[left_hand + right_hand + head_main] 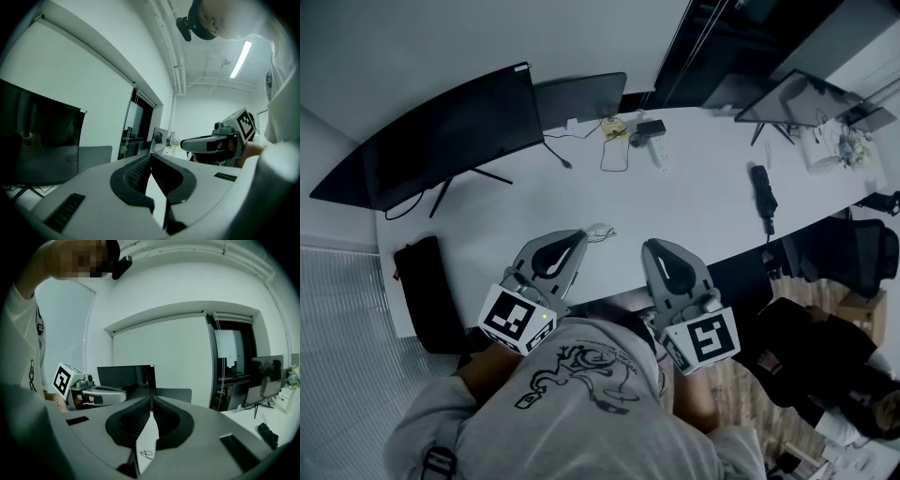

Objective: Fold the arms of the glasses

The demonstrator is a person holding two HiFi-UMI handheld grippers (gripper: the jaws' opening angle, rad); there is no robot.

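The thin wire-framed glasses (pixel 602 231) lie on the white table (pixel 694 202) near its front edge, and I cannot tell how their arms stand. They also show small through the slit below the right jaws, glasses (pixel 146 454). My left gripper (pixel 577 234) is held up close to the person's chest, shut, with nothing between its jaws. My right gripper (pixel 654 246) hovers beside it, also shut and empty. Both hang above the table, clear of the glasses. The right gripper (pixel 213 143) shows in the left gripper view, and the left gripper (pixel 93 394) in the right gripper view.
A large black monitor (pixel 450 136) stands at the table's back left, with a second screen (pixel 581 98) beside it. A black case (pixel 427 291) lies at the left edge. Cables and an adapter (pixel 647 131), a black device (pixel 761 192) and another monitor (pixel 797 98) sit further right.
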